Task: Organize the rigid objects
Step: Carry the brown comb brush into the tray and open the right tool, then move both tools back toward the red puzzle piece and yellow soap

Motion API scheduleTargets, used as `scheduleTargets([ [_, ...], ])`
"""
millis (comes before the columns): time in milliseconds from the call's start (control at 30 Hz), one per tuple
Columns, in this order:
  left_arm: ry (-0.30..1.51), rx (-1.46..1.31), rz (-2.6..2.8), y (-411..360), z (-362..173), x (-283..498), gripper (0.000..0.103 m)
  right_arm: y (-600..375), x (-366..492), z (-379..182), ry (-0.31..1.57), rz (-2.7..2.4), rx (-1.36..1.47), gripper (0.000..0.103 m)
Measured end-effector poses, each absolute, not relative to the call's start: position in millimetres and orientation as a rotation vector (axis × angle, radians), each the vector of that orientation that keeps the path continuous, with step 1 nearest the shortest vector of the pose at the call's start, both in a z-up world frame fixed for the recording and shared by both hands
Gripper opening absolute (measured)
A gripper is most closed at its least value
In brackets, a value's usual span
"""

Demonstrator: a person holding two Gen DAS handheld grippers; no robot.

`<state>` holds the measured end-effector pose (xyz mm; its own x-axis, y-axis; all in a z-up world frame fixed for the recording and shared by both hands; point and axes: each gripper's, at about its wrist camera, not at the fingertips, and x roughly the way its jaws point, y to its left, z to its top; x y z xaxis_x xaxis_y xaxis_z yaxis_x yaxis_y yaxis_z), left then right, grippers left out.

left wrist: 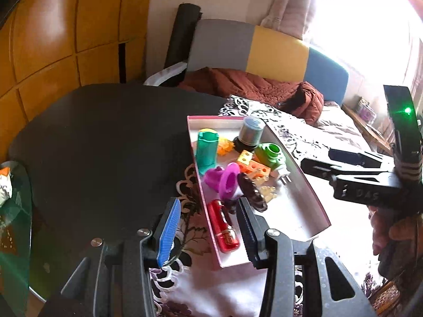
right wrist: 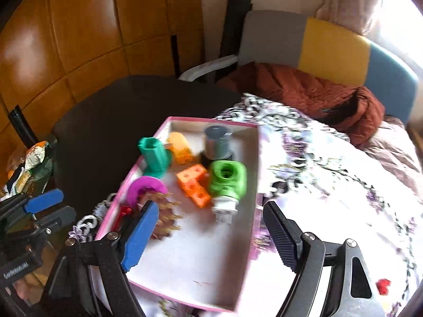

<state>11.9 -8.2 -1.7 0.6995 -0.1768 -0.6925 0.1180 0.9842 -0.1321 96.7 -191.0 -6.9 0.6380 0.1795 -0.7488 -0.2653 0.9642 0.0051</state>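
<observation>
Glossy wooden wardrobe panels [left wrist: 66,31] fill the upper left, a grey-yellow-blue headboard [left wrist: 264,50] stands centre, and a glaring window [left wrist: 370,21] upper right.

The far half of the shallow pink-rimmed cardboard box [right wrist: 255,158] is crowding with plastic toys: a teal fluted tube [right wrist: 154,157], a grey cylindrical jar [right wrist: 218,144] and a green ring-shaped block [right wrist: 228,182] are standing upright, blocking low passes. The near white floor is lying bare, leaving access from above. The floral tablecloth [right wrist: 330,185] to the right is lying free.
</observation>
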Motion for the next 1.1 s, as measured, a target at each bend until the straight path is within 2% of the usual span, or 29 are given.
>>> scheduleTargets([
  [167, 0.771, -0.042, -0.197, -24, 2, 9, 0.044, -236, 85, -1, 0.835, 0.161, -0.111, 0.087],
  [467, 0.771, 0.029, -0.28, -60, 6, 9, 0.044, -373, 66, 5, 0.832, -0.178, -0.036, 0.087],
  [633, 0.771, 0.08, -0.367, -92, 7, 9, 0.044, -481, 38, -1, 0.754, -0.521, 0.157, 0.087],
  [767, 0.783, 0.115, -0.44, -127, 6, 11, 0.044, -550, -1, -9, 0.66, -0.722, 0.493, 0.087],
  [1100, 0.846, 0.213, -0.731, -238, -12, 13, 0.044, -580, -22, -26, 0.675, -0.772, 0.714, 0.089],
])
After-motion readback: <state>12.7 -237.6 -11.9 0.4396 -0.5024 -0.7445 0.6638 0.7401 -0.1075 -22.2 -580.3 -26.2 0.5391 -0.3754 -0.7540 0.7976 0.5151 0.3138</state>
